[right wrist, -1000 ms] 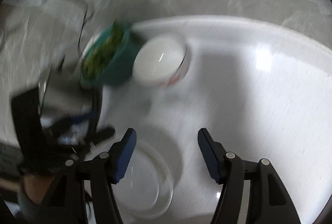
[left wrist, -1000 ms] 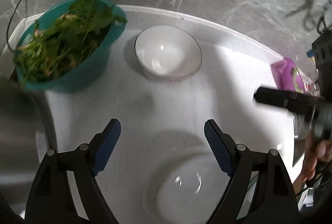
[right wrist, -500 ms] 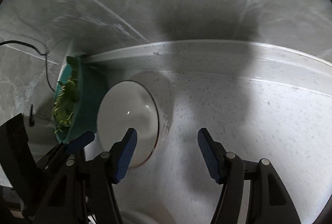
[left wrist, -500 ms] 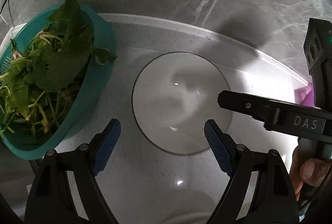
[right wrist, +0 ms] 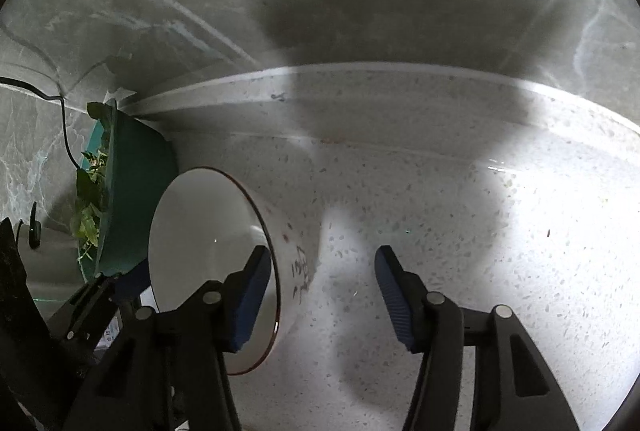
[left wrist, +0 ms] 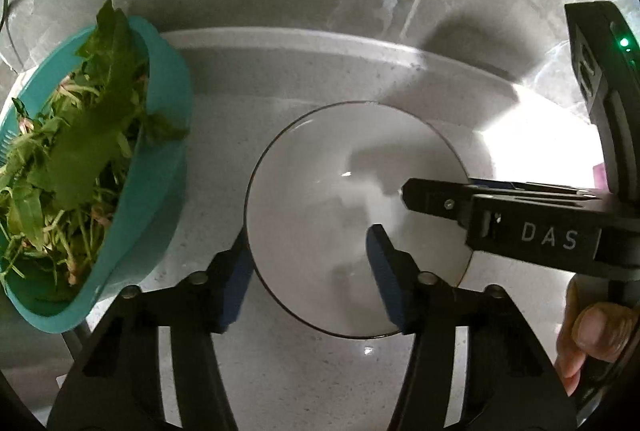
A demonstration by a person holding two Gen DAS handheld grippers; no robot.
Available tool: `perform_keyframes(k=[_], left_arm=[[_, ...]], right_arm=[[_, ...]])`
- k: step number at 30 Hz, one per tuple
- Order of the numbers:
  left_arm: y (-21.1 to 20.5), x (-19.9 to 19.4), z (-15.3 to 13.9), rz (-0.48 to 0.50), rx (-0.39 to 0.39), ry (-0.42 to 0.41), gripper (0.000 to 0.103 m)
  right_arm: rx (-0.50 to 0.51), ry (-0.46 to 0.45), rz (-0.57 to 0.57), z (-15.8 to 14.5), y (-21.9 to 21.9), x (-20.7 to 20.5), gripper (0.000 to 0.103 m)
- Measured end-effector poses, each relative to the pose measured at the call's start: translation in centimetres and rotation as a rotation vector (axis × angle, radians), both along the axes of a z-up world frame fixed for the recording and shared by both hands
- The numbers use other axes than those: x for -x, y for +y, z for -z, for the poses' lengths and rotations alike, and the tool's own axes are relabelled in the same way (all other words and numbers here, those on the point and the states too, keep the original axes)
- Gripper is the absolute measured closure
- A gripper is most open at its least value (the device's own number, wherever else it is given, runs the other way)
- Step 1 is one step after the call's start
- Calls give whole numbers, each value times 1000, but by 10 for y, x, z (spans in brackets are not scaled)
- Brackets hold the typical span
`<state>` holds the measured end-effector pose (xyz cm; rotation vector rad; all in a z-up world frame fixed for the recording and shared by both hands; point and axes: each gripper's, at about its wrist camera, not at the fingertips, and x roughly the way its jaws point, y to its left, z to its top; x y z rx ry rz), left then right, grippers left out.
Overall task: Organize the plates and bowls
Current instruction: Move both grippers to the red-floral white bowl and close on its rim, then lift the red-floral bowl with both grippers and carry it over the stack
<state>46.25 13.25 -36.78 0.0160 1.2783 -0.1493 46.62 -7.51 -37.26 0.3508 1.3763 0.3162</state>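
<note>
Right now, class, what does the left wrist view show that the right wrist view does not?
Only the left wrist view shows a thumb on the right gripper's handle and its white lettering. Only the right wrist view shows the dark markings on the white ceramic bowl's outer wall. Both show that bowl, the teal plastic colander of green leaves and the speckled white counter.
</note>
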Motion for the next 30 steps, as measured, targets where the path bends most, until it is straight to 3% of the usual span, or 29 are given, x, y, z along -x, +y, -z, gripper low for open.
perform_keyframes(k=[2, 4, 6, 8, 10, 20, 30], left_arm=[[0, -3, 5, -8, 10, 10, 58], [3, -8, 9, -15, 16, 20, 73], [7, -8, 15, -24, 34, 38, 84], [17, -10, 20, -29, 53, 63, 91], [20, -13, 26, -29, 72, 80, 91], [5, -5, 23, -4, 68, 72, 92], [15, 31, -25, 11, 74, 4, 91]], right_arm=[[3, 5, -8, 2, -2, 0, 57], [-1, 12, -21, 5, 3, 1, 63], [-3, 10, -42, 6, 10, 0, 82], [6, 1, -73, 2, 18, 2, 88], [48, -14, -88, 0, 22, 4, 88], [47, -15, -62, -1, 10, 16, 90], [31, -77, -90, -52, 5, 54, 90]])
